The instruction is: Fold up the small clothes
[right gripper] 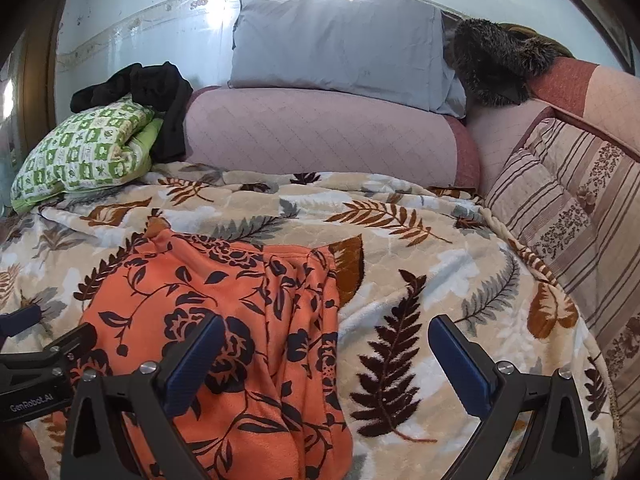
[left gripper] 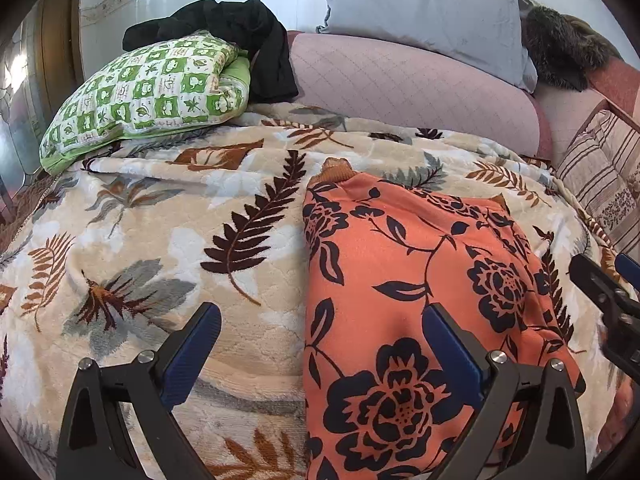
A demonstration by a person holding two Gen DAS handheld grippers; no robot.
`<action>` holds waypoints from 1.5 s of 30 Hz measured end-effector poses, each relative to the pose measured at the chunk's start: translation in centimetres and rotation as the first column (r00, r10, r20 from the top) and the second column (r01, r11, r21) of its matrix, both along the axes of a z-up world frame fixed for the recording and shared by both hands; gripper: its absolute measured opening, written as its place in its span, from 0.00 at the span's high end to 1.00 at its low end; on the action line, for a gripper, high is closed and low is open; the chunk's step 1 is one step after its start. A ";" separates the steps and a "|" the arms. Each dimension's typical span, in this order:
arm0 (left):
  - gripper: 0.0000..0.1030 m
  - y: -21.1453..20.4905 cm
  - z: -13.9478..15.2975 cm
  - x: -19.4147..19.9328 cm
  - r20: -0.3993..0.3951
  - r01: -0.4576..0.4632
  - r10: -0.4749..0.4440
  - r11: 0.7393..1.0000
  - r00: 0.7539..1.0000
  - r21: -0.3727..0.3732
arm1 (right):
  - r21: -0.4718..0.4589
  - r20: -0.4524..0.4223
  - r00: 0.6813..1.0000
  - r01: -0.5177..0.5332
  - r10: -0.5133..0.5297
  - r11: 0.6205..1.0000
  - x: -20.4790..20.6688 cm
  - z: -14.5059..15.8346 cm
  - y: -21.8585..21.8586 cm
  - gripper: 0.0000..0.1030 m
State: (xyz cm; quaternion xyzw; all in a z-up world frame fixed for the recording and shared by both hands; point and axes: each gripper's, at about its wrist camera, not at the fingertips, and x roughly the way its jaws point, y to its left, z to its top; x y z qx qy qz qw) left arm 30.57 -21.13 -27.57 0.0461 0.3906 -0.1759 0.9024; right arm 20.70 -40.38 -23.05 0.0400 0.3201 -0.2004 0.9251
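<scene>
— What's nearest your left gripper?

— Blue pads spread wide, gripping nothing. Between them I see the leaf-print blanket on the left and the edge of the orange floral garment on the right; its right finger hangs over that cloth, though I cannot tell if it touches.

— And beyond it?

— Ahead-left a green checked pillow with a black garment on it, then a pink bolster.

— The right gripper?

— Equally wide, empty. The orange garment lies under its left finger and ahead-left; bare blanket sits between the fingers and to the right. A striped cushion lies ahead-right.
</scene>
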 end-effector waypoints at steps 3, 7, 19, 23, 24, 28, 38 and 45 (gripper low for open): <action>0.02 0.5 -0.2 0.4 -0.008 -0.023 0.023 1.000 1.000 0.016 | 0.151 0.119 0.987 -0.127 0.109 0.980 -0.6 0.7 0.0 0.00; 0.02 1.7 -0.5 1.2 -0.038 -0.064 0.064 0.998 0.997 0.010 | 0.327 0.225 0.962 -0.225 0.156 0.918 -0.8 1.1 -0.7 0.06; 0.02 1.8 -1.7 1.7 -0.093 -0.071 0.073 0.997 0.993 0.033 | 0.514 0.025 0.988 -0.146 0.155 0.845 1.9 -4.3 -1.9 0.72; 0.02 1.7 -1.8 1.9 -0.108 -0.057 0.059 0.998 0.992 0.019 | 0.570 -0.072 0.983 -0.097 0.167 0.816 2.3 -7.0 -2.5 0.71; 0.02 1.9 -1.4 1.8 -0.100 -0.058 0.058 0.998 0.993 0.002 | 0.574 -0.057 0.984 -0.105 0.168 0.812 2.2 -6.7 -2.7 0.71; 0.02 1.9 0.4 1.1 -0.019 -0.039 0.038 0.998 0.999 -0.046 | 0.541 0.025 0.990 -0.130 0.139 0.831 1.1 -4.5 -3.5 0.70; 0.02 1.1 1.5 0.3 0.050 -0.006 0.007 1.000 0.999 -0.013 | 0.382 0.026 1.000 -0.001 -0.010 0.924 -0.2 -2.3 -5.2 0.34; 0.02 1.2 1.6 0.3 0.049 -0.012 0.012 1.000 0.999 -0.016 | 0.385 -0.004 1.000 0.022 -0.022 0.923 0.2 -2.8 -5.6 0.34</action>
